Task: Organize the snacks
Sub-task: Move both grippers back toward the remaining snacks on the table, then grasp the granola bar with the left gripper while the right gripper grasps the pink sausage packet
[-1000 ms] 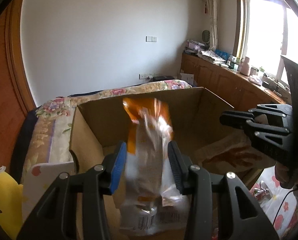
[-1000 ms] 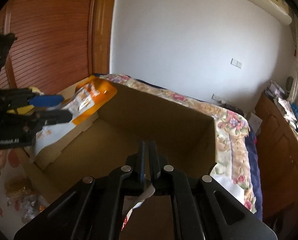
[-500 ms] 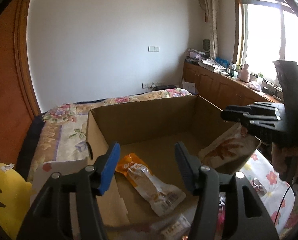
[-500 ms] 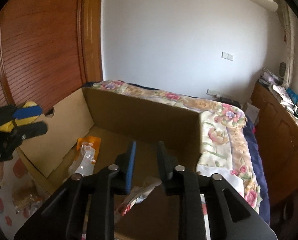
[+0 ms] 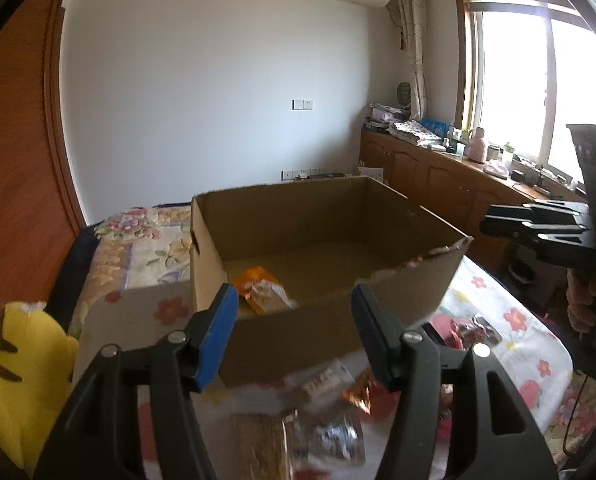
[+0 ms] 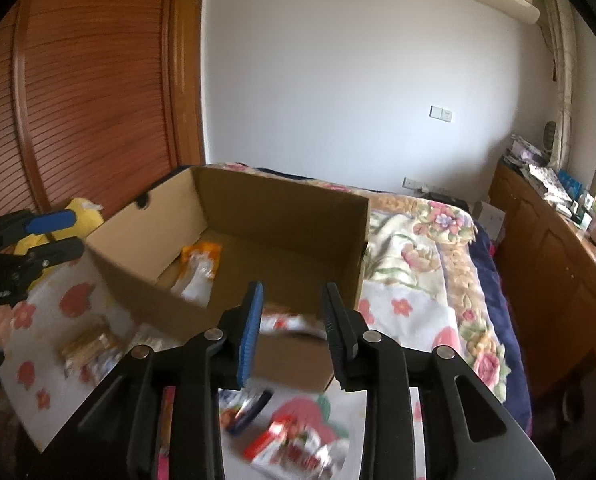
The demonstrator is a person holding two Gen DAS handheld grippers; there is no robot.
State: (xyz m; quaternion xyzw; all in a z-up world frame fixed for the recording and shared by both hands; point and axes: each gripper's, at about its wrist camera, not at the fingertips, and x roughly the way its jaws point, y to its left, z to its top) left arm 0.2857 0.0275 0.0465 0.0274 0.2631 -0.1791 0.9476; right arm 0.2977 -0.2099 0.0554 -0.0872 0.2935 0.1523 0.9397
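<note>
An open cardboard box stands on the flowered bed. An orange and clear snack packet lies on its floor, seen in the right wrist view as the orange packet. My left gripper is in front of the box's near wall, its jaws opening with nothing between them. My right gripper is at the box's near corner, its jaws opening too. A blurred red and white packet shows behind its fingers, untouched by the pads. Each gripper also appears in the other's view: right gripper, left gripper.
Loose snack packets lie on the bedcover in front of the box, more packets and a biscuit pack among them. A yellow plush toy sits left of the box. Wooden cabinets line the right wall.
Both grippers have let go of their packets, which now lie in the box. Both have pulled back from over the box to its near side, jaws wider.
</note>
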